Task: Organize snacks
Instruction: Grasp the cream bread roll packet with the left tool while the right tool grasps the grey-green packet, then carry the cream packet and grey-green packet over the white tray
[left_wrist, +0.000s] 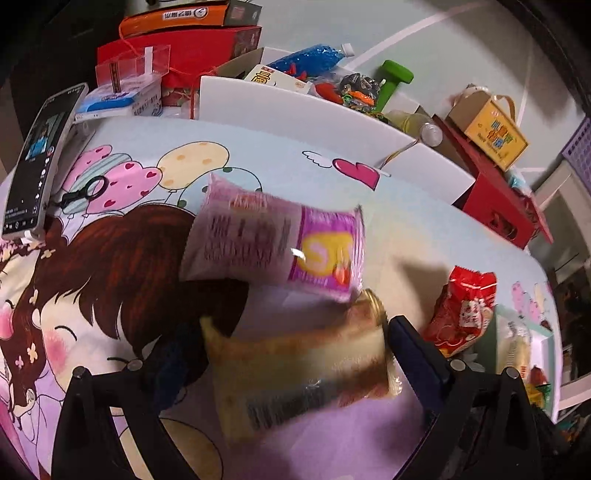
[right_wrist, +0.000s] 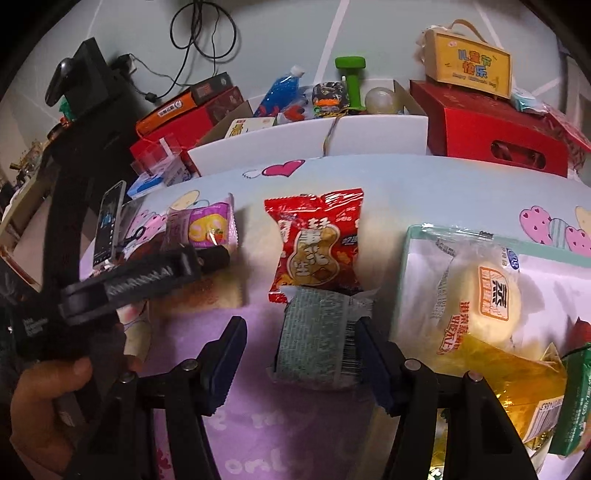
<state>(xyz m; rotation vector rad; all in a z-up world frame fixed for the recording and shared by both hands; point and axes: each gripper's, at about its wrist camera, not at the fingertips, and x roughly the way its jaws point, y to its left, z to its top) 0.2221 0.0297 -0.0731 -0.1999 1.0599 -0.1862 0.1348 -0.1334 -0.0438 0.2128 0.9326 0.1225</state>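
Left wrist: left gripper (left_wrist: 295, 354) clamped on cake packet (left_wrist: 299, 373), frame bottom; right wrist: right gripper (right_wrist: 299, 365) spread around grey packet (right_wrist: 314, 339), lower centre.

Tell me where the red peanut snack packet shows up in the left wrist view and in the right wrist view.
Left wrist view: the red peanut snack packet lies at the right, past the gripper's right finger, on the cartoon cloth.
Right wrist view: it lies at centre, just beyond the grey-green packet.
Shared landmark: the purple snack packet, left of the red one in both views.
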